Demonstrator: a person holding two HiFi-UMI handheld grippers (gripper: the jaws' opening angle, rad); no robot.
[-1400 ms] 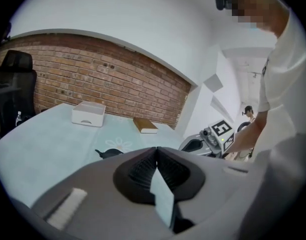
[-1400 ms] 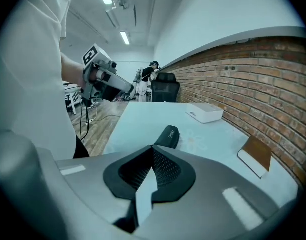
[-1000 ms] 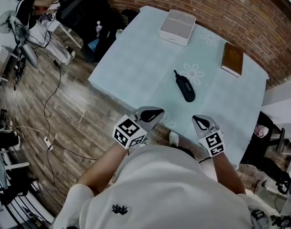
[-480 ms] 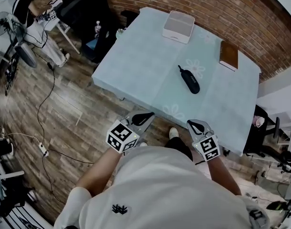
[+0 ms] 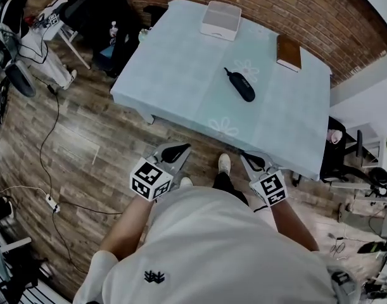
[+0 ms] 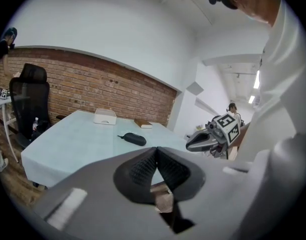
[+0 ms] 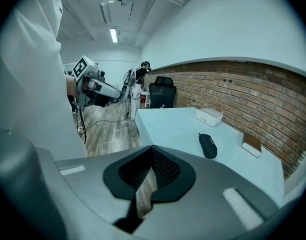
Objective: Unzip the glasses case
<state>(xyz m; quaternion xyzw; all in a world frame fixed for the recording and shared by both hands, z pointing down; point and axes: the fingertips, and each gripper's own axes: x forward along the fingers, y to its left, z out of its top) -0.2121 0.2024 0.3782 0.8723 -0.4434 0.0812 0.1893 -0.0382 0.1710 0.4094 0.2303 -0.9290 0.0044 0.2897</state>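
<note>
The black glasses case (image 5: 241, 85) lies zipped on the pale blue table (image 5: 180, 75), near its middle, with a short pull tab at its left end. It also shows far off as a small dark case (image 6: 133, 138) and as a dark oval case (image 7: 208, 145). My left gripper (image 5: 175, 151) is held close to the body, off the table's near edge, jaws shut and empty. My right gripper (image 5: 254, 162) hangs likewise over the floor, shut with nothing in it. Both are well short of the case.
A white box (image 5: 221, 20) stands at the table's far edge and a brown book (image 5: 288, 52) lies at the far right. A black office chair (image 6: 28, 101) stands at the table's left. Cables (image 5: 57, 125) run over the wooden floor.
The view has drawn back from the table: the case and table sit farther up the frame, and both grippers now hang over the floor instead of the table's near edge.
</note>
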